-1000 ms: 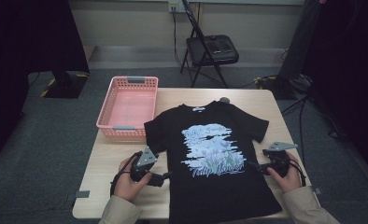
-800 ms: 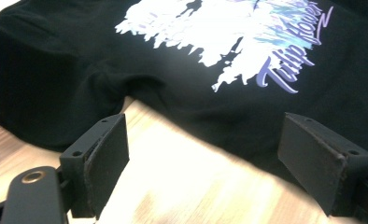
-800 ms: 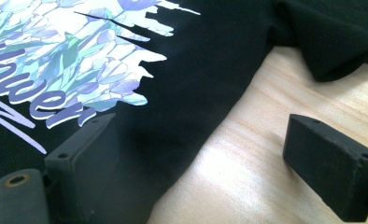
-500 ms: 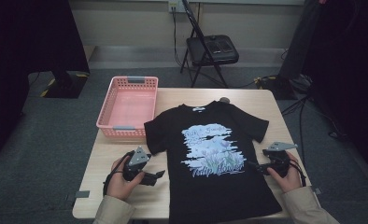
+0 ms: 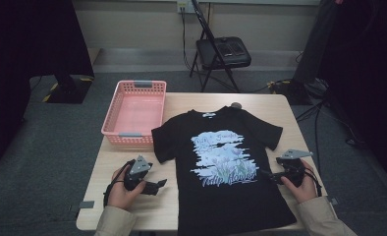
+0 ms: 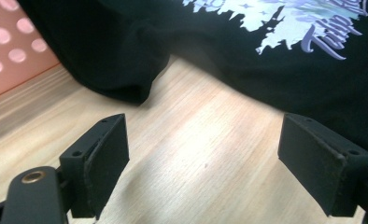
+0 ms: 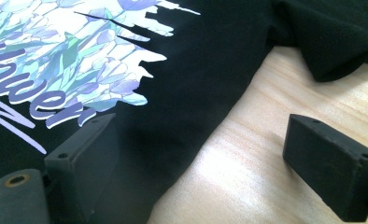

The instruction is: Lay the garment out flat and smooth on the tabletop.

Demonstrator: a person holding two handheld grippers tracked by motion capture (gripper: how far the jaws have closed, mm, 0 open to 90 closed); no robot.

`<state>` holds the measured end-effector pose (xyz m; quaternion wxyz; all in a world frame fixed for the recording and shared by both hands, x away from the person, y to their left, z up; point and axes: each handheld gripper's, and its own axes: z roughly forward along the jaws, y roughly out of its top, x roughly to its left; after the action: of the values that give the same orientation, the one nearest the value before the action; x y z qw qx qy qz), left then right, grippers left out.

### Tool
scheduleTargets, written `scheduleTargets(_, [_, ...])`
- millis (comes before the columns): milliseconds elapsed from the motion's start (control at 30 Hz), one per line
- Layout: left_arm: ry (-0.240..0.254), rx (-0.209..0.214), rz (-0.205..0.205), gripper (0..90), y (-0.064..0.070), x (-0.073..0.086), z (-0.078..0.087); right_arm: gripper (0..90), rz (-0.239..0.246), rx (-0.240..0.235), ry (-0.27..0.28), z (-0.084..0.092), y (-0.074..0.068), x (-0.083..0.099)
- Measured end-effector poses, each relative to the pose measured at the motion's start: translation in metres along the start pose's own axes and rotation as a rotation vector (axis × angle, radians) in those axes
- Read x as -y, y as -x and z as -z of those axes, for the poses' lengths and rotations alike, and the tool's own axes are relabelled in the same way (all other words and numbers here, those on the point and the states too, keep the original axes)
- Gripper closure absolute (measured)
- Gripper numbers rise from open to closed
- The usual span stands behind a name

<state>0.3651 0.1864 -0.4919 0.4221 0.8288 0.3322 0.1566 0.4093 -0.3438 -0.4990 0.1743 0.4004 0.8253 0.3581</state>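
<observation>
Garment position: the black T-shirt (image 5: 226, 172) is laid flat, print up, on the wooden table (image 5: 280, 105), its hem hanging over the near edge; the pink basket (image 5: 135, 114) is touched by one sleeve.
Left gripper: the left gripper (image 5: 158, 186) is held just beside the shirt's side edge with jaws spread wide and nothing between them; bare wood is seen between the pads in the left gripper view (image 6: 205, 163).
Right gripper: the right gripper (image 5: 269, 173) is set at the opposite side edge, jaws wide apart and closed on nothing; one jaw is over the cloth, the other over the table (image 7: 210, 158).
Risk, uneven grasp: a lopsided lift or fold is judged likely if only the right side is taken, since the left jaws are clear of the fabric.
Risk, single layer: only the top layer may be pinched if the lower jaw is not slid beneath the edge.
Risk, slide: the overhanging hem may drag the shirt off the table if it is pulled nearward.
View difference: overall layout and basket contact are given by the high view; jaw placement against the cloth edge is resolved by the gripper views.
</observation>
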Motion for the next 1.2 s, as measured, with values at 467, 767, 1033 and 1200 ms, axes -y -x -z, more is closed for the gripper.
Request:
scheduleTargets(467, [-0.01, -0.024, 0.038, 16.0, -0.01, 0.012, -0.002, 10.0, 0.0, 0.001, 0.0, 0.0, 0.0, 0.0])
scheduleTargets(767, [-0.021, -0.036, 0.039, 15.9, -0.012, 0.016, -0.004, 10.0, 0.0, 0.001, 0.0, 0.0, 0.0, 0.0])
scheduleTargets(1033, [0.008, -0.032, 0.004, 13.7, -0.013, 0.02, -0.005, 10.0, 0.001, 0.002, 0.0, 0.0, 0.0, 0.0])
scheduleTargets(1200, [0.012, -0.029, 0.001, 11.2, -0.013, 0.021, -0.006, 10.0, 0.001, 0.001, 0.0, 0.0, 0.0, 0.0])
